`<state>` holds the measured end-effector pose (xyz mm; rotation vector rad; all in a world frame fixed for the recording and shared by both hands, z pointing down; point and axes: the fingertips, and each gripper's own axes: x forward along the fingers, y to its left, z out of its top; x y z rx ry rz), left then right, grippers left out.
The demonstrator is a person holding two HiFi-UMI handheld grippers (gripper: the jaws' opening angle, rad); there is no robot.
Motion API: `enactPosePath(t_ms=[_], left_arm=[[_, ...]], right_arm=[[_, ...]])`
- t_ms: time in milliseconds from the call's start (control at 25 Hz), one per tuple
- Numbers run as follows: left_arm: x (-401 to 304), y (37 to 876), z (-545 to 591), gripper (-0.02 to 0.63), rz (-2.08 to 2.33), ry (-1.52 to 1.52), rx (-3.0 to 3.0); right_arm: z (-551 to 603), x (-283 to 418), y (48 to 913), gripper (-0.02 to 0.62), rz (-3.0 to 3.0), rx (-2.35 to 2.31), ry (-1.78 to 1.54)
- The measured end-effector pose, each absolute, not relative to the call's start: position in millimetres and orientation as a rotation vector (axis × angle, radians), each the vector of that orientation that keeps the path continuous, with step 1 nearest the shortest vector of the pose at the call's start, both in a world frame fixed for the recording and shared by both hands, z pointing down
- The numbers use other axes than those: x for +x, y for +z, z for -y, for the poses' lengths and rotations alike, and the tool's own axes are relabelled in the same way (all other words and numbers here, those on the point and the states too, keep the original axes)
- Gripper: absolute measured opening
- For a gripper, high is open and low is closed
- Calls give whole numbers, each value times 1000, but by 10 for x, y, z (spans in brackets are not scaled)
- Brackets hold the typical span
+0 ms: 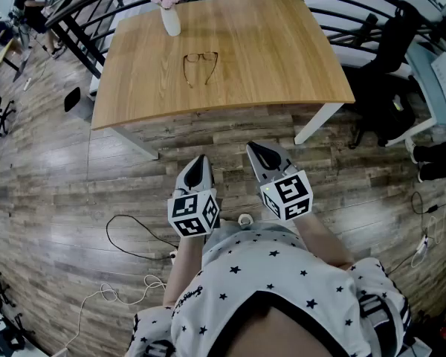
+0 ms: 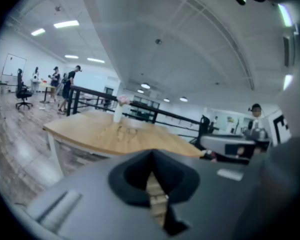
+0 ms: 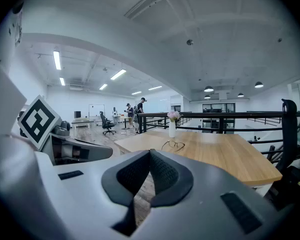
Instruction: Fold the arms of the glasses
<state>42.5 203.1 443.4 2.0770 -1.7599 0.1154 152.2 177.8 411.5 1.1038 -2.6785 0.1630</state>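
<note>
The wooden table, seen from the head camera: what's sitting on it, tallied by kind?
glasses: 1
white vase of pink flowers: 1
Total: 2

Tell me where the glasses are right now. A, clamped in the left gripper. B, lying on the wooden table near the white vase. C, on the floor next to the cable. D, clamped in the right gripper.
B: the glasses lie on the table near the vase, while the left gripper and right gripper are shut on nothing, over the floor short of the table.
</note>
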Motion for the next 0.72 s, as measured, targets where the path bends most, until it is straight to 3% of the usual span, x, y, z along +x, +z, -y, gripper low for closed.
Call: enactPosePath(t_ms=[720], left_arm=[[507,4459,-2192,6,1789,91,2023]], right_arm=[[-1878,1624,4158,17,2711,1031,150]])
